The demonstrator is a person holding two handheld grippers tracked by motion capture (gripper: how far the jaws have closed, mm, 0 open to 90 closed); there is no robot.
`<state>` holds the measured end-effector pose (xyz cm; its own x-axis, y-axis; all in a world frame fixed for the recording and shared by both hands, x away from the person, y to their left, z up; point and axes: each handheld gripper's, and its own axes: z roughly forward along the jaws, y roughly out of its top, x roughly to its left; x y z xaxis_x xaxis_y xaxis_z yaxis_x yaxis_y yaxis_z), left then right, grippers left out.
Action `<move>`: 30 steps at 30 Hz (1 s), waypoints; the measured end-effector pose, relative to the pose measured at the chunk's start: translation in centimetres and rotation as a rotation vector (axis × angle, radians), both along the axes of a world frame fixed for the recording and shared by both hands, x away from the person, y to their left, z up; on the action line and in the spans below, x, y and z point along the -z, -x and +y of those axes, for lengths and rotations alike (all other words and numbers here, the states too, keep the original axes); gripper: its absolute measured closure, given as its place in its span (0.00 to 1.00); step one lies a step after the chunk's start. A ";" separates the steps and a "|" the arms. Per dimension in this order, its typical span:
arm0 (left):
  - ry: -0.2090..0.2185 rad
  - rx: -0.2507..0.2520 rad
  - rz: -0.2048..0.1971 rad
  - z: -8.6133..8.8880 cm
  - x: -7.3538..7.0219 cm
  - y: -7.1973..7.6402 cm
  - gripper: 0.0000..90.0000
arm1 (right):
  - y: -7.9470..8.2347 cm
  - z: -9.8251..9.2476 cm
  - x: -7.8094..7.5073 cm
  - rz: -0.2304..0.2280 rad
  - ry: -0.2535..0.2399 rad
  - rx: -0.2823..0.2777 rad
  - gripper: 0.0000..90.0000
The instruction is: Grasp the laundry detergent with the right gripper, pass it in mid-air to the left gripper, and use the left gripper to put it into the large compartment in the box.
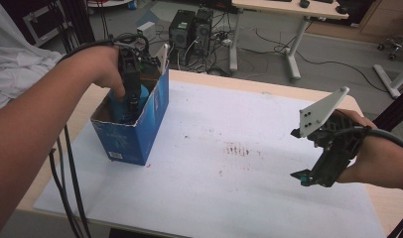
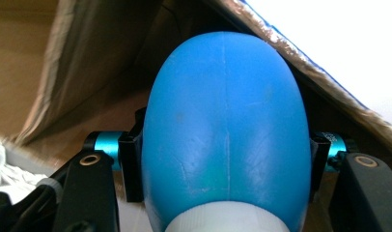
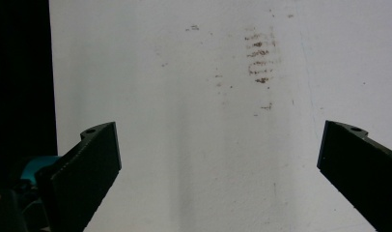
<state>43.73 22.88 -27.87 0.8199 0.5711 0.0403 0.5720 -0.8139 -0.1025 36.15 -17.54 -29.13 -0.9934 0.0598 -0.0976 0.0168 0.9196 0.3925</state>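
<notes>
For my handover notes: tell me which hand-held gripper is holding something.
The left hand-held gripper, shut on the smooth blue rounded plastic object inside the blue cardboard box; the right hand-held gripper stands open, empty.

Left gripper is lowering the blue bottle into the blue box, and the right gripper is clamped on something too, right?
Not quite. The right gripper is open and holds nothing, as the right gripper view shows. The left gripper does hold the blue bottle inside the blue box.

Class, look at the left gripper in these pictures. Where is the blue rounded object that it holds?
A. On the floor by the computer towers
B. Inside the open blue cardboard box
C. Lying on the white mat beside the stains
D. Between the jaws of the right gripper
B: the left gripper reaches down into the blue cardboard box, jaws clamped on the blue rounded object, with cardboard walls around it.
</notes>
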 end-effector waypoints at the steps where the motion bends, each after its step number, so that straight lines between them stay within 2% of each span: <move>1: -0.001 0.017 0.004 0.0 0.3 0.0 0.43 | 0.0 0.0 0.0 0.001 0.002 0.000 0.01; 3: 0.003 0.049 0.010 0.1 0.8 0.1 0.43 | -0.1 0.0 0.0 0.002 0.003 0.002 0.01; 6: 0.010 0.070 0.015 0.4 1.7 0.1 0.42 | -0.1 0.0 0.1 0.003 -0.001 0.002 0.01; 9: 0.050 0.067 -0.004 0.7 1.8 0.2 0.42 | -0.1 0.0 0.2 0.004 0.002 0.000 0.01; 11: 0.043 0.068 0.003 0.8 1.9 0.2 0.42 | -0.1 0.1 0.3 0.005 0.006 -0.001 0.01; 15: 0.067 0.057 0.015 1.0 1.8 0.2 0.42 | -0.1 0.1 0.4 0.005 0.007 0.003 0.01; 18: 0.066 0.052 0.017 0.9 1.7 0.3 0.37 | -0.1 0.1 0.4 0.004 0.007 0.002 0.01; 21: 0.069 0.053 0.011 0.8 1.3 0.5 0.32 | 0.0 0.1 0.3 0.003 0.006 0.001 0.01; 24: 0.068 0.030 0.008 0.8 0.6 0.7 0.27 | 0.0 0.0 0.3 0.004 0.007 0.003 0.01; 30: 0.060 0.019 -0.027 0.8 -2.1 0.9 0.25 | -0.2 -0.5 0.2 0.006 0.003 0.014 0.01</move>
